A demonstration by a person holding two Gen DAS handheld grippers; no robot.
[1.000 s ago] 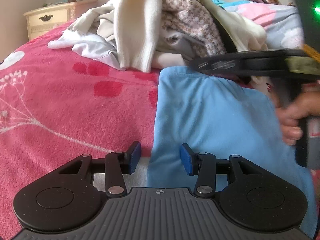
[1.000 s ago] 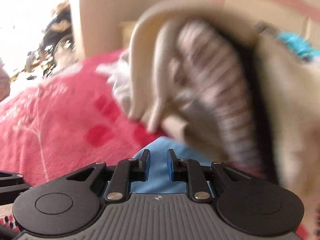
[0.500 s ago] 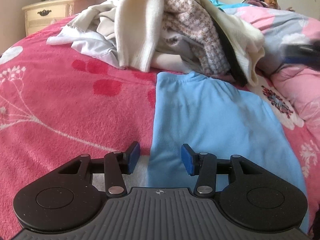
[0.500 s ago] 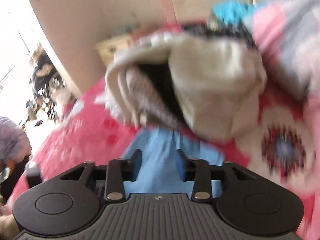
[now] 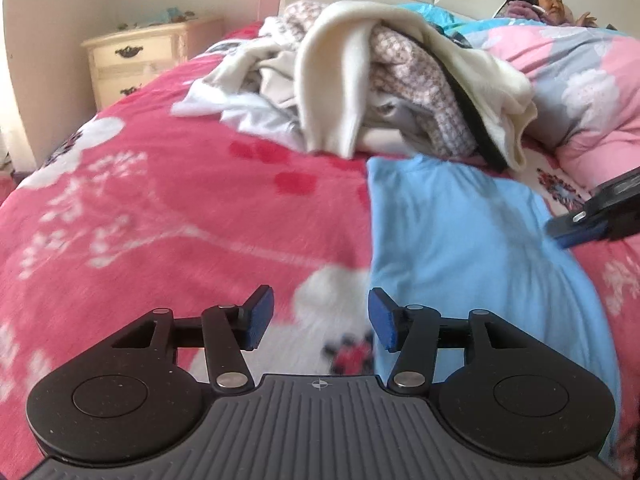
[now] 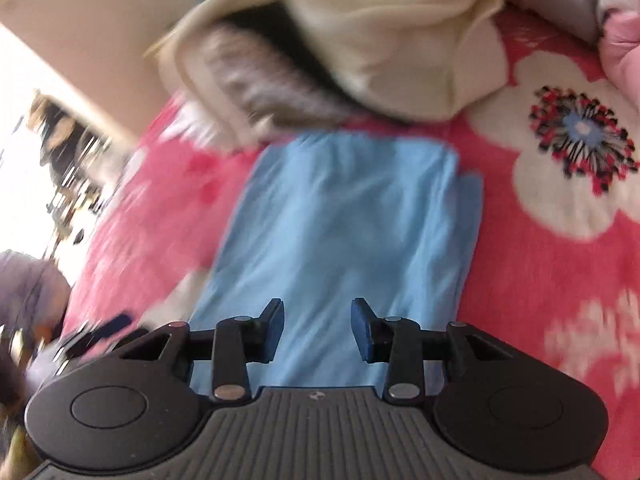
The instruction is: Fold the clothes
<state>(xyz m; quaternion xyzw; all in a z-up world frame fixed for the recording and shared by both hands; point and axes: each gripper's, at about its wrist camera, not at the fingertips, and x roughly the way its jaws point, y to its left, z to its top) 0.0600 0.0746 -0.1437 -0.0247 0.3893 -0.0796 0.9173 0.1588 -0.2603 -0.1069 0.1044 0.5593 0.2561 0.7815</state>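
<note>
Hovering with jaws apart and empty, your left hand-held gripper [image 5: 318, 318], just widened, has the blue garment [image 5: 460, 248] at one o'clock; your right hand-held gripper [image 6: 317, 330], also unclenched, sees it at twelve on the pink bed [image 5: 160, 208]

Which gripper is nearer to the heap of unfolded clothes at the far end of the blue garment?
Right, as far as I can judge. The right gripper hangs over the blue garment's right side, closer to the heap. The left gripper hovers at its near left edge.

Left gripper [image 5: 321, 318]: pitched down, jaws just opening, nothing between. Right gripper [image 6: 317, 329]: pitched down, jaws parted, empty.
</note>
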